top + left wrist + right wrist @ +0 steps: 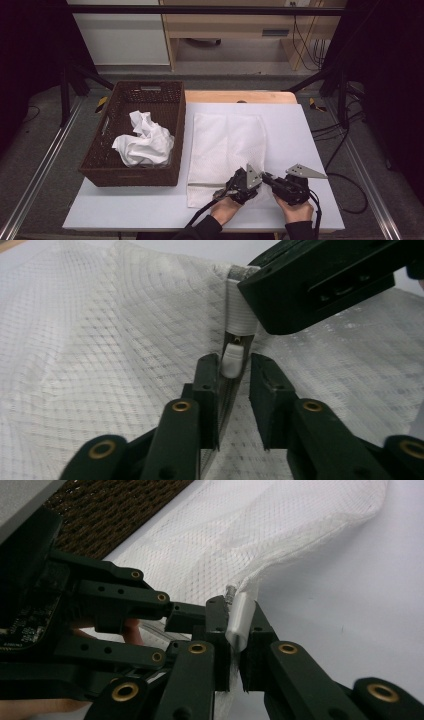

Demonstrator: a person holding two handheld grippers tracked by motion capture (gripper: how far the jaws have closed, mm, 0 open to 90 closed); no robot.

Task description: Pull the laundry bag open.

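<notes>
Mesh bag [227, 145] lies flat on the white worktop [300, 135], just right of the basket [135, 95], its zipper edge nearest you. Step in hand looks like working the zipper at the bag's near right corner.

Your right hand-held gripper [235, 630] is clamped on the white tab at the zipper's end [239, 616], pinning that corner and lifting the mesh a little off the worktop. Your left hand-held gripper [234, 385] sits right against it, with the white zipper pull [232, 357] between its jaws. The jaws stand slightly apart; the left pad looks close to the pull, but there's a visible gap on the right side, so you don't have a grip yet. From above, both grippers meet over the bag's near right corner [260, 182].

Next move, as I judge it: close the left jaws fully on the pull, keep the right one firm as the anchor, then draw the pull along the near edge away from the right gripper. The pull is small and slick-looking, so it may slip out if you pinch only its tip.

Containers: the brown wicker basket holds one crumpled white cloth [143, 142], loose in the middle. I can't tell if the bag has anything inside; it looks flat.
</notes>
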